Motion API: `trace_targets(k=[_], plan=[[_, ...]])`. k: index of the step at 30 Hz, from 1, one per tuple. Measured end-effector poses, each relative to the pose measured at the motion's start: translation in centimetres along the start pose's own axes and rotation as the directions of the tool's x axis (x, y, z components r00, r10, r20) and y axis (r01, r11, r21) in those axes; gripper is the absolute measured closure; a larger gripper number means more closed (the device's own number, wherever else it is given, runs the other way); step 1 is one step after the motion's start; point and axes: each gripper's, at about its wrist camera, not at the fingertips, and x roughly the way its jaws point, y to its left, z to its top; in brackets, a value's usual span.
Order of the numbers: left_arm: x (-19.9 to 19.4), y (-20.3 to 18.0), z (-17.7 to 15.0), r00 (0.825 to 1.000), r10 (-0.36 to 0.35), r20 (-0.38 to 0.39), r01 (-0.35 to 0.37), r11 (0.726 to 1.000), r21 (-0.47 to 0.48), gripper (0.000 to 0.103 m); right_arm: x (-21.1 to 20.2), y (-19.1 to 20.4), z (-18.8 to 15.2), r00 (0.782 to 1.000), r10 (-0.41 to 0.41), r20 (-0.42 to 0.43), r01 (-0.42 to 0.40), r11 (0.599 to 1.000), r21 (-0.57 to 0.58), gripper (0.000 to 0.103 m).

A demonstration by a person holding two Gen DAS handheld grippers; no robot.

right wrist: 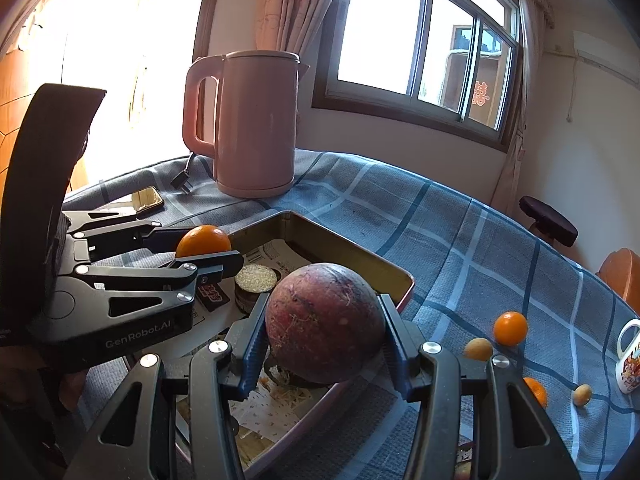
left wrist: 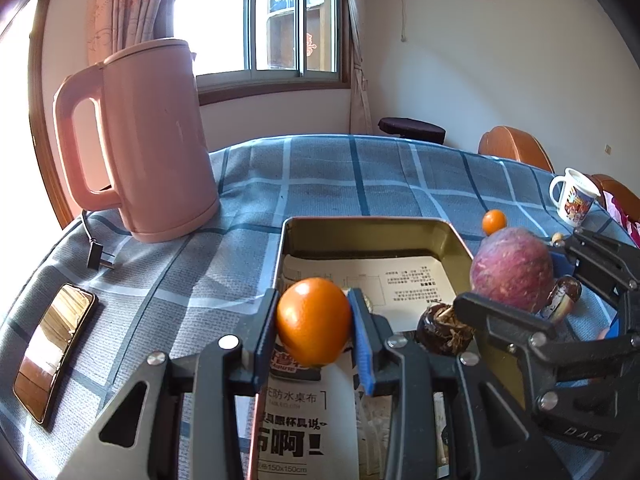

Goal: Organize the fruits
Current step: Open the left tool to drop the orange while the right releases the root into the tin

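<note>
You are in the carrying-and-placing step, with both grippers loaded over the shallow gold-coloured metal tray (left wrist: 362, 226) lined with printed paper. Your left gripper (left wrist: 314, 322) has its jaws drawn in as far as they go, pressed on both sides of a small round orange fruit (left wrist: 314, 320) that hangs above the near-left part of the tray. Your right gripper (right wrist: 325, 330) has its jaws part open and clamped on a large round purple-red fruit (right wrist: 325, 322), held above the tray's near-right edge. Inside the tray already sit a dark brown lump (left wrist: 442, 330) and a round sesame-topped cake (right wrist: 256, 278), so the free paper lies toward the tray's far side. Beyond the tray's right edge, on the blue checked tablecloth (right wrist: 460, 240), 1 more small orange fruit (right wrist: 510, 328) and 2 pale round fruits (right wrist: 478, 348) wait, plus another orange one half hidden behind your right gripper. My judgement: next, lower each fruit onto bare paper clear of the cake and lump, release only once it rests, since round fruit will likely roll.
</note>
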Motion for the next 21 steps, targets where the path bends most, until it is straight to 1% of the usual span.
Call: trace_targets(k=[13,18,20,21], plan=[[0.2,-0.6,0.0,1.0,0.003,-0.015,-0.003,0.999,0.034,0.067,1.7,0.7,-0.6,0.999,0.01,-0.051,-0.011,1.0,-0.017,0.05],[0.1,-0.7,0.0,1.0,0.012,-0.008,-0.012,0.999,0.041,0.066,2.1,1.0,-0.7,0.997,0.016,-0.073,-0.018,0.999,-0.027,0.05],[0.1,-0.7,-0.1,1.0,0.014,-0.008,-0.013,0.999,0.041,0.064,2.3,1.1,-0.7,0.996,0.019,-0.083,-0.021,0.999,-0.032,0.05],[0.0,-0.7,-0.1,1.0,0.018,-0.006,-0.018,0.999,0.042,0.059,2.3,1.2,-0.7,0.996,0.02,-0.085,-0.023,0.999,-0.035,0.049]])
